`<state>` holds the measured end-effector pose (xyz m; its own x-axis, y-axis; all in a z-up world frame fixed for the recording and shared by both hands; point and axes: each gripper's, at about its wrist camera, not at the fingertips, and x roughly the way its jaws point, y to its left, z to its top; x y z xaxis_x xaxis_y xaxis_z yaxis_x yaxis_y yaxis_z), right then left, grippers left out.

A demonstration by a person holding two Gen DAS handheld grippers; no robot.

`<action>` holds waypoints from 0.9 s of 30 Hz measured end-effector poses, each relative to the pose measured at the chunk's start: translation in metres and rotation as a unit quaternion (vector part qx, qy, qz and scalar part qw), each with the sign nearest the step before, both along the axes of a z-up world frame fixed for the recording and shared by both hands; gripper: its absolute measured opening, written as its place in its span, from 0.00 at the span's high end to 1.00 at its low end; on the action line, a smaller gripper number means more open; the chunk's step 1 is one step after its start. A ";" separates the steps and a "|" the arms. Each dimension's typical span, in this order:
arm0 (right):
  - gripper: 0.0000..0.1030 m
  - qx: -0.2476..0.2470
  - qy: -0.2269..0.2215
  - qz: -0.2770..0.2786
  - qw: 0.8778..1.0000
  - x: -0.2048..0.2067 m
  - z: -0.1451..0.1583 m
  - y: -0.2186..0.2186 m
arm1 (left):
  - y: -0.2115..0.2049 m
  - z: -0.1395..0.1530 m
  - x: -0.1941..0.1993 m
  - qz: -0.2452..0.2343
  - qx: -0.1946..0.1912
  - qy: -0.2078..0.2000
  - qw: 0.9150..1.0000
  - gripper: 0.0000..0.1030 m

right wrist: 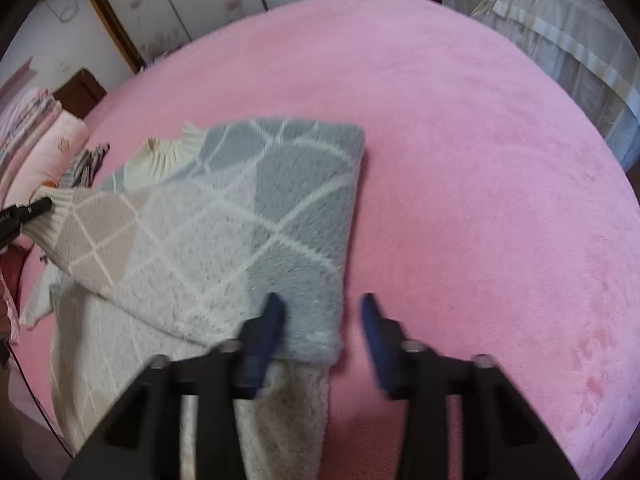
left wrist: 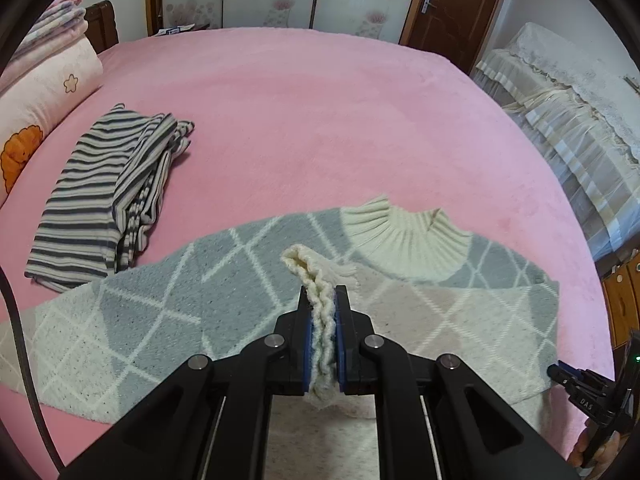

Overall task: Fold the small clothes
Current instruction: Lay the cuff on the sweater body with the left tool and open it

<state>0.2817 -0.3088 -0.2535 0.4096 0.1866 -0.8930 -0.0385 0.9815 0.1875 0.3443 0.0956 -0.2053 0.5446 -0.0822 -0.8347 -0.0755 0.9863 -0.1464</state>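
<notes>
A grey, cream and beige diamond-pattern sweater (left wrist: 168, 312) with a ribbed cream collar (left wrist: 404, 236) lies on the pink bed. My left gripper (left wrist: 323, 300) is shut on its ribbed cream sleeve cuff (left wrist: 316, 280), held over the sweater's body. In the right wrist view the sweater (right wrist: 248, 216) has its right side folded over. My right gripper (right wrist: 322, 312) is open and empty, with its left finger over the folded edge and its right finger over the pink blanket. The left gripper's tip (right wrist: 38, 206) shows at the far left on the cuff.
A folded grey-and-white striped garment (left wrist: 104, 196) lies at the left on the pink blanket (left wrist: 320, 112). Pillows and folded bedding (left wrist: 44, 76) sit at the far left. A covered sofa (left wrist: 568, 120) stands right of the bed. Doors stand behind.
</notes>
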 end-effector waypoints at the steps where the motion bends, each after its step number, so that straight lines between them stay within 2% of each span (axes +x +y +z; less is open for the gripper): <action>1: 0.81 -0.009 -0.006 -0.001 1.000 -0.002 0.001 0.001 | 0.002 -0.004 0.000 0.001 0.002 0.003 1.000 0.93; 5: 0.86 -0.016 -0.024 -0.011 1.000 -0.007 0.006 0.000 | 0.009 -0.017 0.003 0.004 0.011 0.014 1.000 0.93; 7: 0.87 -0.017 -0.017 -0.018 1.000 -0.007 0.000 -0.004 | 0.012 -0.027 0.004 0.005 0.013 0.025 1.000 0.93; 13: 0.87 -0.021 -0.007 -0.019 1.000 -0.003 -0.007 -0.005 | 0.019 -0.066 0.008 0.004 0.029 0.063 0.998 0.93; 17: 0.85 -0.028 -0.006 0.000 1.000 -0.002 -0.001 0.000 | 0.023 -0.078 0.007 0.007 0.022 0.065 0.998 0.93; 18: 0.83 -0.028 -0.014 0.002 1.000 -0.001 0.004 -0.001 | 0.023 -0.079 0.007 0.007 0.021 0.064 0.998 0.93; 20: 0.70 -0.036 -0.032 -0.001 0.999 0.005 0.017 -0.002 | 0.023 -0.080 0.006 0.004 0.018 0.063 0.998 0.93; 21: 0.54 -0.036 -0.036 -0.004 0.999 0.009 0.021 -0.003 | 0.023 -0.080 0.006 0.004 0.016 0.063 0.998 0.93; 22: 0.45 -0.038 -0.041 -0.012 0.998 0.016 0.025 -0.006 | 0.024 -0.080 0.006 0.003 0.012 0.063 0.998 0.93; 27: 0.45 -0.022 -0.037 -0.038 0.998 0.065 0.026 -0.018 | 0.028 -0.081 0.003 0.001 0.004 0.057 0.998 0.93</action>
<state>0.3466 -0.3264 -0.2276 0.4867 0.1128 -0.8663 0.0252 0.9894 0.1430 0.3473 0.1235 -0.2859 0.4456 -0.0733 -0.8922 -0.0941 0.9873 -0.1281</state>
